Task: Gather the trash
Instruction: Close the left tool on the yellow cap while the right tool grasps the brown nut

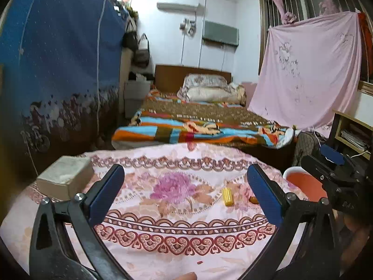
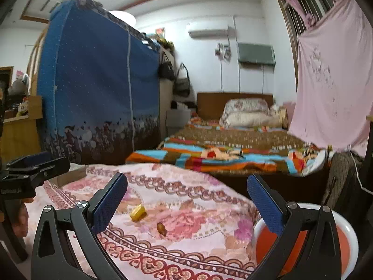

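Both claws, left (image 1: 186, 196) and right (image 2: 186, 204), gape above cloth (image 1: 177, 228); bin (image 2: 349, 235) hugs its edge.

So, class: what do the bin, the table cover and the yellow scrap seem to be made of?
Bin: likely plastic, smooth white rim, orange inside. Cover: printed fabric, matte, floral, draping over the edge. Yellow scrap: possibly a glossy wrapper or a plastic block; too small to tell.

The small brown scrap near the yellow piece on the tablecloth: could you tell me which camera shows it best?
The right wrist view: the brown scrap lies in the open, right of the yellow piece. In the left wrist view the left gripper's right finger hides most of it.
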